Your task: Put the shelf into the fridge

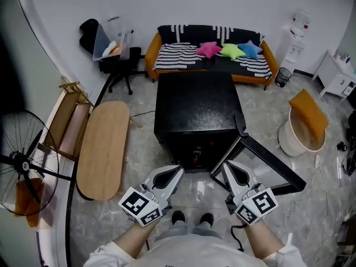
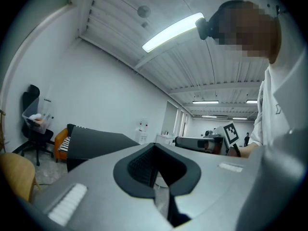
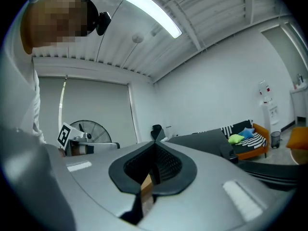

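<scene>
In the middle of the room, seen from the head view, the black fridge point(image 1: 194, 113) stands at twelve o'clock from the person. Its door point(image 1: 266, 164) hangs open toward two o'clock. The left gripper point(image 1: 177, 172) and the right gripper point(image 1: 226, 168) are held side by side just in front of the fridge's open face, pointing at it. An oval wooden board point(image 1: 103, 149) lies on the floor at ten o'clock, and a standing fan point(image 1: 25, 163) is at nine. The sofa point(image 1: 214, 57) sits far off at twelve behind the fridge, and a white tub point(image 1: 297, 138) sits at two.

In the left gripper view the jaws are pressed together at their tips with nothing between them. The fridge top lies at ten o'clock and the other gripper's marker cube point(image 2: 230, 133) at two.

In the right gripper view the jaws likewise meet at the tip and hold nothing. The fan shows at ten o'clock and the sofa at three.

I cannot pick out the shelf in any view.
</scene>
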